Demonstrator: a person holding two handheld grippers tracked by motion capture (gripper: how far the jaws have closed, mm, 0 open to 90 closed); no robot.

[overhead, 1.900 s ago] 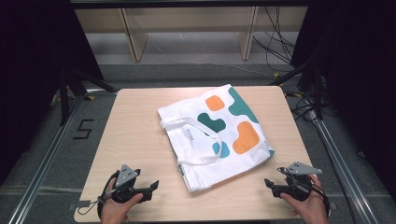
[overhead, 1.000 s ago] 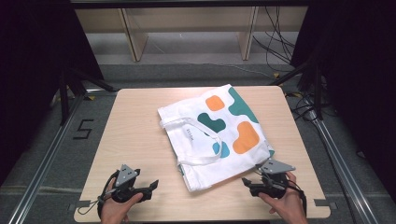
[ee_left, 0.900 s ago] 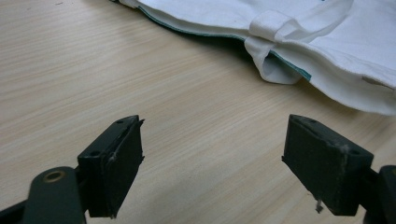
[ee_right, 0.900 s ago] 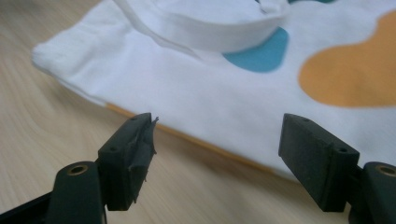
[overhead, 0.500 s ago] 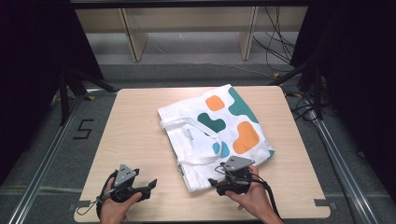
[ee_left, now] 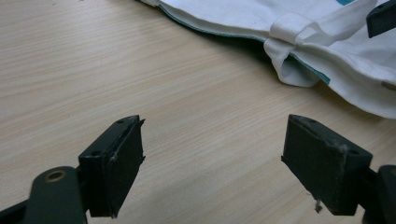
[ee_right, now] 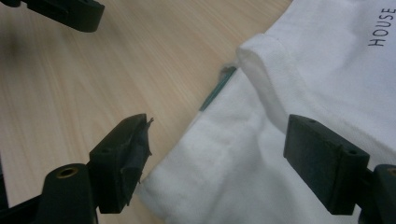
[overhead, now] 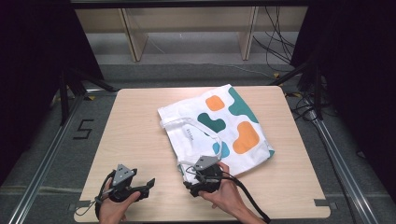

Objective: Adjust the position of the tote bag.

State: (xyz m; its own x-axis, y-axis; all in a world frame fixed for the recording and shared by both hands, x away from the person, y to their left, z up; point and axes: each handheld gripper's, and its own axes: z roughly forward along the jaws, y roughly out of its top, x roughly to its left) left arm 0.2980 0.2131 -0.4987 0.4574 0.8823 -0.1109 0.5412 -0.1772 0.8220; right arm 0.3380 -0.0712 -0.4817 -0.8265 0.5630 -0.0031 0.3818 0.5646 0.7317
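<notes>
— Looking at the tote bag point(overhead: 219, 128): soft white cloth with orange and teal blotches, lying flat on the bench point(overhead: 140, 135), right of the middle. Light, limp, bound to sag and fold once lifted.

— Where to take hold?

— Best at the near corner point(ee_right: 187, 186), where hem and strap point(ee_left: 292, 28) double up; thicker there, less prone to slipping out. Could also go for the strap loop point(overhead: 205, 130) lying across the front.

— And the right gripper point(overhead: 194, 186)?

— Poised at that near corner, jaws having just been opening and now spread wide, cloth lying between them but not pinched. Possibly brushing the fabric; hard to tell at this angle.

— Left gripper point(overhead: 148, 185)?

— Resting low over bare wood left of the bag, jaws wide apart, nothing between them.
</notes>
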